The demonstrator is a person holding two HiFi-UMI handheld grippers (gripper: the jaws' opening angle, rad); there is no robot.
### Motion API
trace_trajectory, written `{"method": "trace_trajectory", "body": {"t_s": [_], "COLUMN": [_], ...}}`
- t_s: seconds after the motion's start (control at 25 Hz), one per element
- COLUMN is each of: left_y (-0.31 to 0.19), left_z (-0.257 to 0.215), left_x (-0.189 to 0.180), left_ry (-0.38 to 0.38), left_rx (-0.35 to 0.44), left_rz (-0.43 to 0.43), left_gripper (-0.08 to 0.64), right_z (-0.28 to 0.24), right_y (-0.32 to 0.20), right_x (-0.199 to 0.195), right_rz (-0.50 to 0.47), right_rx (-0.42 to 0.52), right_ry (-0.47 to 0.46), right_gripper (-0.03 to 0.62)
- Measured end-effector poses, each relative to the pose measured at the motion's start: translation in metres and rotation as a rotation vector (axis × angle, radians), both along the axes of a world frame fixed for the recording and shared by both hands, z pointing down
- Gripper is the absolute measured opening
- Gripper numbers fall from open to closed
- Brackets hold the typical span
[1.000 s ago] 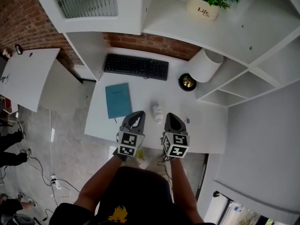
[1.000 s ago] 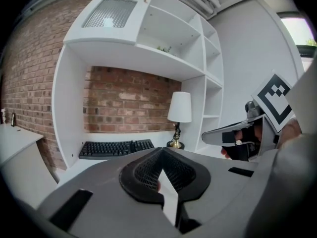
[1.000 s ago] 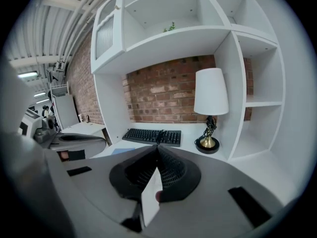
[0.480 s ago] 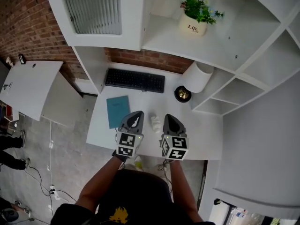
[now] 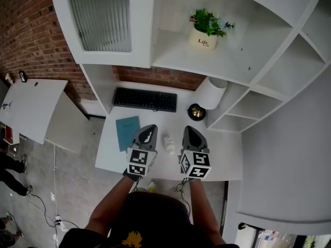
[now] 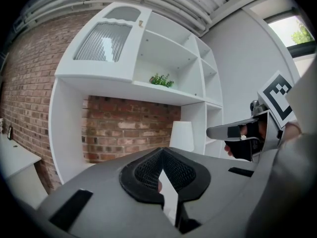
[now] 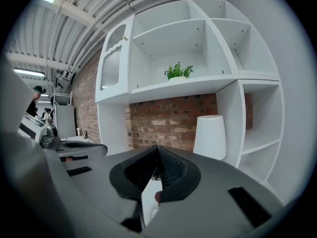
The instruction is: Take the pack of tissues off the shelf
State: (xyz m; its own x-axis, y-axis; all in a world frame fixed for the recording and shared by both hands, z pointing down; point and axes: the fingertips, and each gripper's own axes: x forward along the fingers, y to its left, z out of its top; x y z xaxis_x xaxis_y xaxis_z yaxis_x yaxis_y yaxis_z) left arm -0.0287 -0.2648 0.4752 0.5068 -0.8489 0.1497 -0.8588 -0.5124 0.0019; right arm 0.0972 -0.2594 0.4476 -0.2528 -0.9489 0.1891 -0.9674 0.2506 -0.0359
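Both jaw pairs are pressed together with nothing in them: left hand-held gripper (image 5: 148,129) and right hand-held gripper (image 5: 187,130), side by side over the near edge of the bench (image 5: 222,159). Between them lies a small white crumpled lump (image 5: 168,144); can't tell if it's tissue stuff. At 10 o'clock there's a teal notebook (image 5: 127,132), further out a keyboard (image 5: 145,99), and at 1 o'clock a brass bell-looking thing (image 5: 196,111) and a white cylinder (image 5: 210,92). Way out at 12, the shelf (image 5: 232,61) only shows a potted plant (image 5: 205,30). Honestly I can't spot the pack of tissues up there in any view. My guess on handling: light, squishy, slick wrapper. So pinch it across the short sides near the middle, gently.
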Motion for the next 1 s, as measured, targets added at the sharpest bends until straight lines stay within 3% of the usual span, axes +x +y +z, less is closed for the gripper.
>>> {"method": "trace_trajectory", "body": {"t_s": [1.0], "left_y": [-0.019], "left_z": [-0.075], "left_x": [-0.022], "left_ry": [0.041], "left_rx": [0.109], "left_rz": [-0.049], "left_gripper": [0.014], "right_z": [-0.067], "right_y": [-0.003], "right_x": [0.021], "right_rz": [0.035], "right_rx": [0.124], "right_ry": [0.017], "right_gripper": [0.002]}}
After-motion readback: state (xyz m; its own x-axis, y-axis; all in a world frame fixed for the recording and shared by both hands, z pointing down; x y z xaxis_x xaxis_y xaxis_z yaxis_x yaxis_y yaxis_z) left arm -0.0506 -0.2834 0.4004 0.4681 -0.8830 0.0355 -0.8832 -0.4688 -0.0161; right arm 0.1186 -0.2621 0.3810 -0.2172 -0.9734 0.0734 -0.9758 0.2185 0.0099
